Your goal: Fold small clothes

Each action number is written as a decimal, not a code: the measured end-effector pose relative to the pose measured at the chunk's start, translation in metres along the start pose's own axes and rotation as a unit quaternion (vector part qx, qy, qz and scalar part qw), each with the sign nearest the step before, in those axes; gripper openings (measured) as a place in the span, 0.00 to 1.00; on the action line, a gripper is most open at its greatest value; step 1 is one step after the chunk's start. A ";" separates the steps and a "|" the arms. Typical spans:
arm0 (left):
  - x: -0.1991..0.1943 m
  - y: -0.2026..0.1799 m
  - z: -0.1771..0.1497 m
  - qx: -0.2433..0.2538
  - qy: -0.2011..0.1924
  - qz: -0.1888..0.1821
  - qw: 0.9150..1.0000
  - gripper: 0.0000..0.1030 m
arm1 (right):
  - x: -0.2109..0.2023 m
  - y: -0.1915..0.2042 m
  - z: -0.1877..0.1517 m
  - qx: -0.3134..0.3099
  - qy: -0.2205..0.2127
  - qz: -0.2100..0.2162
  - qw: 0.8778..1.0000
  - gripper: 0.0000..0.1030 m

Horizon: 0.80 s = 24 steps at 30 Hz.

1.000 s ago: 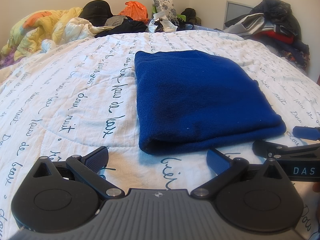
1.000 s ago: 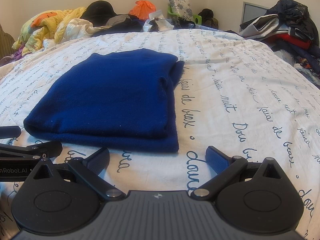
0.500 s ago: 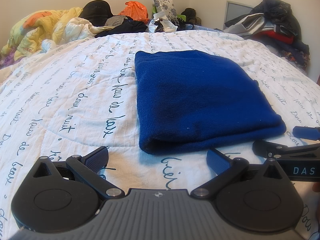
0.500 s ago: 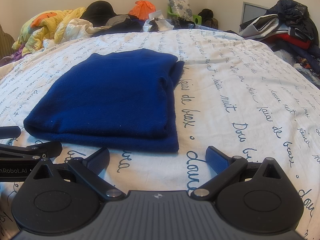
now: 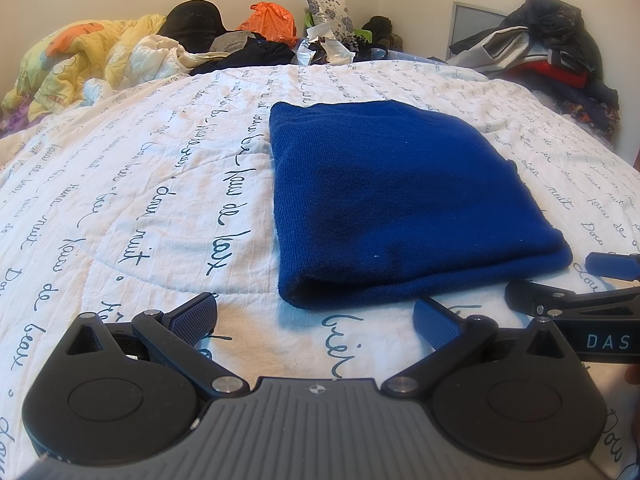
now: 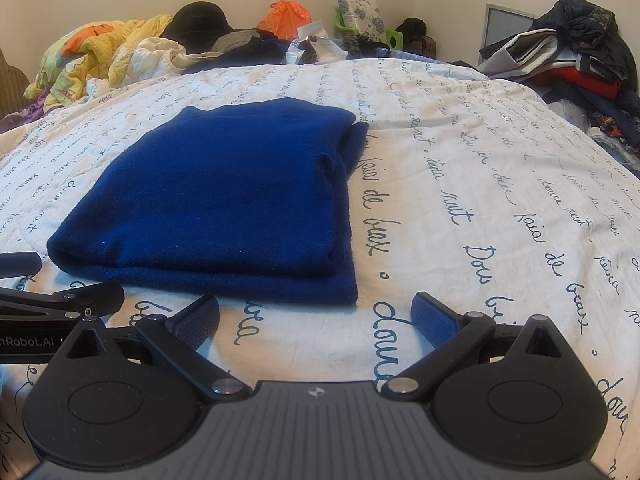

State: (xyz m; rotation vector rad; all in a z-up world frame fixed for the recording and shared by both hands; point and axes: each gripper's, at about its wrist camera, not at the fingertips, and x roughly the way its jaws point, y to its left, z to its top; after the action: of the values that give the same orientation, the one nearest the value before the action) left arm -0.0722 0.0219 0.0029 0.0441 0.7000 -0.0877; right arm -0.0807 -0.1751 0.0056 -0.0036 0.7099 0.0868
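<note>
Deep blue on white script

Your folded garment (image 5: 392, 200) is solid royal blue; the bedspread (image 5: 140, 208) is white with dark cursive writing; at 12 o'clock, an orange bag (image 5: 272, 20).

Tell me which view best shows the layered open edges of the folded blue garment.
The right wrist view: there the blue garment shows its stacked layers, stepped along its right side. The left wrist view shows the same garment from its rounded fold side, so the layers are mostly hidden.

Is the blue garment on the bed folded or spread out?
Folded: the blue garment lies as a compact rectangle with stacked layers along its right edge.
</note>
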 end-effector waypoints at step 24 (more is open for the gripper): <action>-0.002 0.001 0.003 -0.001 0.010 0.003 1.000 1.00 | -0.002 0.001 0.004 -0.002 0.019 0.004 1.000 1.00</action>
State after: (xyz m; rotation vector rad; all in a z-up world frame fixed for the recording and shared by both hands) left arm -0.0719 0.0227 0.0065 0.0448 0.7196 -0.0800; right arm -0.0796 -0.1737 0.0101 -0.0059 0.7481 0.0965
